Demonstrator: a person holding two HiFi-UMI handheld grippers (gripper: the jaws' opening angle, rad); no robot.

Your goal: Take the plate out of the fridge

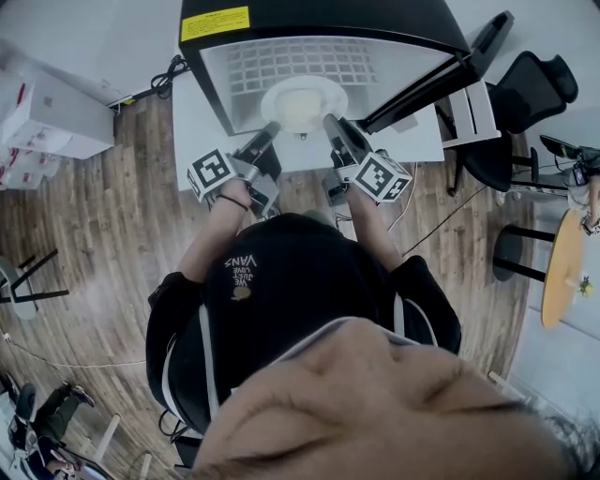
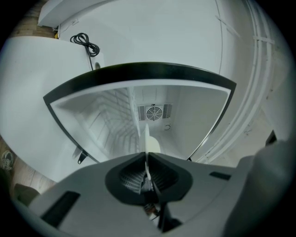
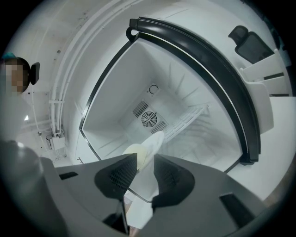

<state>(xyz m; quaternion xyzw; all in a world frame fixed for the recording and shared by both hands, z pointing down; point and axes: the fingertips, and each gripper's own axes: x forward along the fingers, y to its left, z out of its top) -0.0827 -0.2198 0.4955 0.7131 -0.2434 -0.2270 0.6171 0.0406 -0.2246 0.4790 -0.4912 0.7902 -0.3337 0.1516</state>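
Standing on a white surface (image 1: 417, 142), the black fridge (image 1: 319, 19) has its door (image 1: 450, 70) swung open to the right, with an office chair (image 1: 530, 94) beside it. Left tongs (image 1: 272, 127) and right tongs (image 1: 330, 120) reach level into the mouth. Each is closed on an opposite rim of the plate (image 1: 302, 101). The plate sits between them at the threshold, ahead of the wire shelf (image 1: 300, 61) and rear fan (image 2: 154, 112).

The right gripper (image 3: 145, 157) has its two dark grey jaws set on either side of the rim of a white round plate (image 3: 155, 139), and the rim fills the gap between them. A pale yellow round item (image 3: 132, 152) lies on the plate. Behind it is the open white fridge with black front frame (image 3: 115, 88), with a round fan grille (image 3: 149, 119) on the back wall and a white wire shelf (image 3: 189, 118) at the right.
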